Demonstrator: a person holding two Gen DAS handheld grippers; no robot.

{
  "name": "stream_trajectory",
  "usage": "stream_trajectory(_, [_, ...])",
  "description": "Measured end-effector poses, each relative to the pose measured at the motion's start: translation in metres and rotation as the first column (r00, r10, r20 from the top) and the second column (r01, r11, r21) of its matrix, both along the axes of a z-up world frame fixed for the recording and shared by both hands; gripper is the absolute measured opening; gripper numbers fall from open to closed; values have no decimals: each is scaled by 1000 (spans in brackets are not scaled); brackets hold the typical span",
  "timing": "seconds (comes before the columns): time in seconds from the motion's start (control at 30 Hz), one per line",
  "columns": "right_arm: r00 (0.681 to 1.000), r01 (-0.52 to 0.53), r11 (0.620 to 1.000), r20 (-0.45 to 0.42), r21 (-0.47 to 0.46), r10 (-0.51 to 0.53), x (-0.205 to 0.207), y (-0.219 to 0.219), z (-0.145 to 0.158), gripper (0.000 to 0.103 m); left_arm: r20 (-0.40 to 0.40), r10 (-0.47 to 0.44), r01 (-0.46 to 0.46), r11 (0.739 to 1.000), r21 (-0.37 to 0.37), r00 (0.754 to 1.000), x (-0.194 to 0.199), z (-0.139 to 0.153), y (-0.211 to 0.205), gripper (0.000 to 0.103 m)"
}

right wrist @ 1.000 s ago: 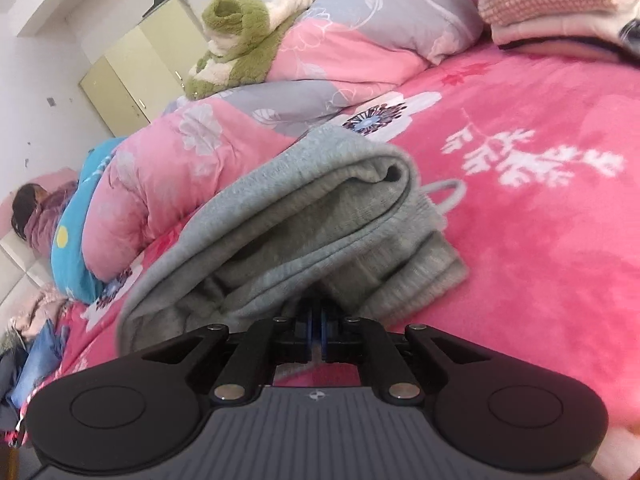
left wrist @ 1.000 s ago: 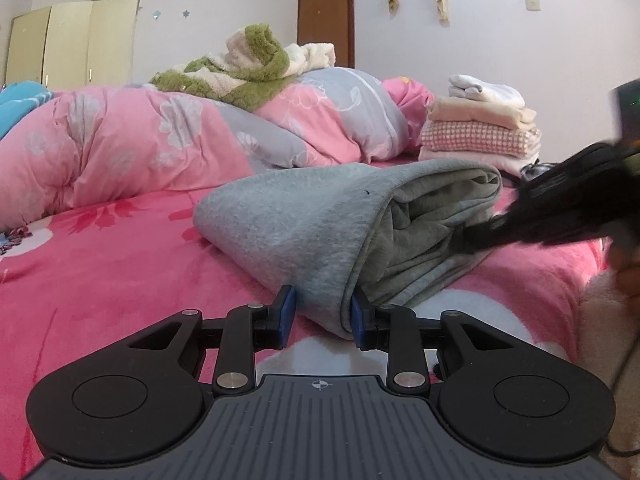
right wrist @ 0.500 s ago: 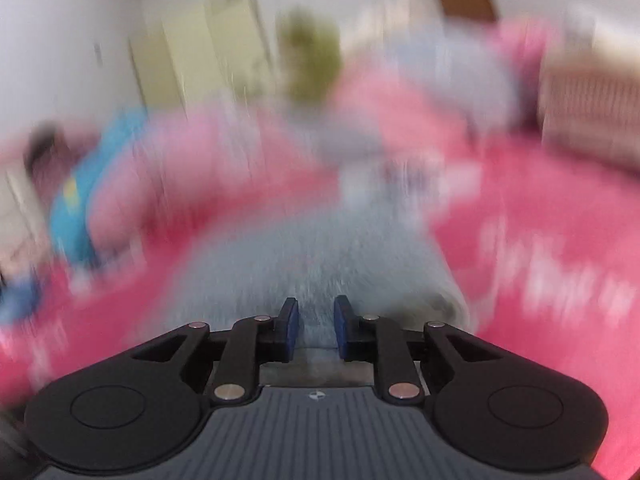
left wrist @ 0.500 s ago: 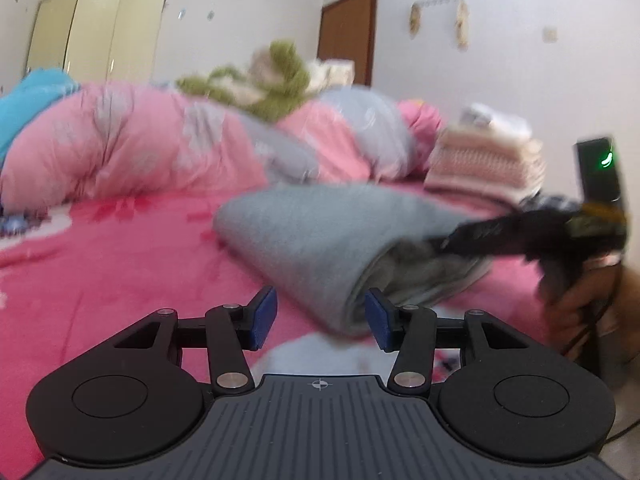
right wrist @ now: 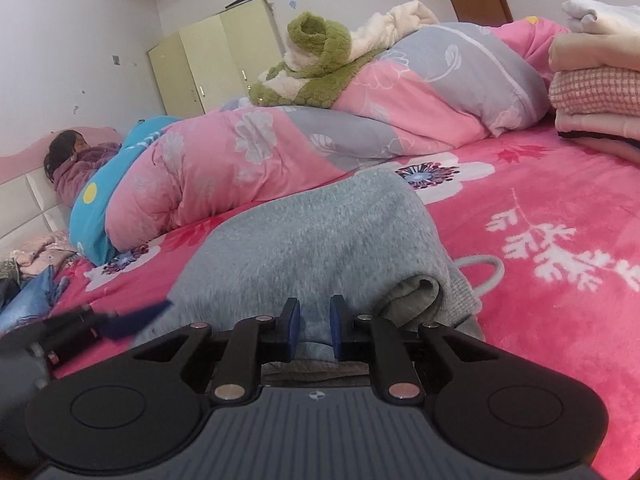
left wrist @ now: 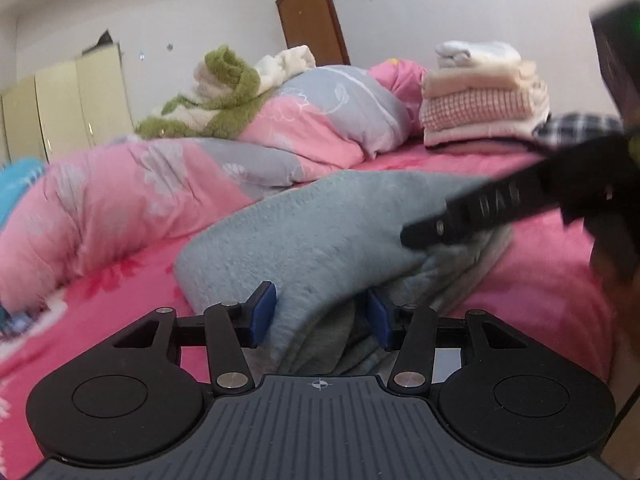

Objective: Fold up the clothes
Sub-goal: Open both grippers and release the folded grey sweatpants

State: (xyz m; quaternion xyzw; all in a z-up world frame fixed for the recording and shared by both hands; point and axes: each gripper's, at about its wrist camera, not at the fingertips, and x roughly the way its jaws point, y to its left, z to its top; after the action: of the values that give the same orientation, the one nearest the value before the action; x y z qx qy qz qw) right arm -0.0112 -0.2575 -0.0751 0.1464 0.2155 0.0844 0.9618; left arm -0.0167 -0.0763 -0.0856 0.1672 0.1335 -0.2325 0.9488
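A folded grey sweatshirt lies on the pink flowered bed sheet. My left gripper stands open, its blue pads on either side of the sweatshirt's near folded edge without pressing it. One black finger of the right gripper reaches over the sweatshirt's top from the right. In the right wrist view the sweatshirt fills the middle, with a grey drawstring loop at its right. My right gripper is open by a narrow gap at the sweatshirt's near edge. The left gripper's blue pad shows blurred at the left.
A stack of folded clothes sits at the bed's far right. A pink and grey duvet with a green plush blanket runs along the back. A person lies at the headboard. Jeans lie far left.
My right gripper let go of the sweatshirt's edge, opened and swung round over its top. The left gripper opened wider and closed in on the near fold.
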Motion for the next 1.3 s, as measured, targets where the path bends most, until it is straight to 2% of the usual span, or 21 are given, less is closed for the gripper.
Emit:
stream_trajectory(0.07, [1000, -2, 1000, 16, 8, 2, -4, -2, 8, 18, -12, 6, -6, 1000, -13, 1000, 2, 1, 2, 49])
stream_trajectory(0.13, [997, 1, 1000, 72, -7, 0, -11, -1, 20, 19, -19, 3, -3, 1000, -27, 1000, 4, 0, 5, 49])
stream_trajectory(0.2, [989, 12, 999, 151, -41, -5, -19, -1, 34, 19, -16, 1, -2, 1000, -28, 1000, 3, 0, 5, 49])
stream_trajectory(0.27, [983, 33, 995, 182, -94, -15, -19, -3, 38, 19, -13, 2, -2, 1000, -28, 1000, 2, -1, 4, 50])
stream_trajectory(0.3, [986, 43, 991, 166, -123, -22, -14, -5, 34, 19, -12, -1, 0, 1000, -29, 1000, 2, -1, 4, 50])
stream_trajectory(0.37, [997, 54, 983, 61, -177, -44, 3, -11, 13, 17, -10, -12, 12, 999, -33, 1000, 1, 0, 4, 50])
stream_trajectory(0.4, [998, 51, 981, 37, -189, -44, 8, -15, 5, 16, -6, -15, 15, 999, -30, 1000, 0, 0, 4, 50])
stream_trajectory(0.5, [998, 18, 983, 57, -180, -8, 5, -23, 4, 16, 30, -10, 9, 999, 36, 1000, -8, 1, -2, 50])
stream_trajectory(0.73, [998, -3, 997, 63, -73, 8, 4, -41, -2, 15, 40, 39, -39, 999, -1, 998, -1, 13, -7, 50])
stream_trajectory(0.97, [997, -14, 999, 70, -40, 16, 5, -47, -6, 16, 48, 89, -87, 995, -39, 995, 6, 25, -13, 49])
stream_trajectory(1.0, [997, -14, 999, 69, -31, 16, 5, -47, -6, 16, 27, 100, -99, 994, -40, 995, 9, 21, -13, 50])
stream_trajectory(1.03, [998, -13, 1000, 67, -21, 15, 5, -48, -7, 16, -21, 112, -113, 992, -53, 993, 14, 9, -10, 50])
stream_trajectory(1.1, [998, -23, 1000, 61, 2, 23, 5, -50, -7, 16, -36, 111, -115, 983, -143, 993, 13, -1, 0, 50])
stream_trajectory(1.2, [998, -25, 1000, 58, 12, 25, 6, -51, -7, 16, -64, 114, -124, 978, -168, 991, 16, 3, 2, 50])
stream_trajectory(1.3, [998, -16, 1000, 56, 7, 15, 6, -49, -5, 17, -60, 105, -115, 975, -188, 993, 16, 1, 5, 50])
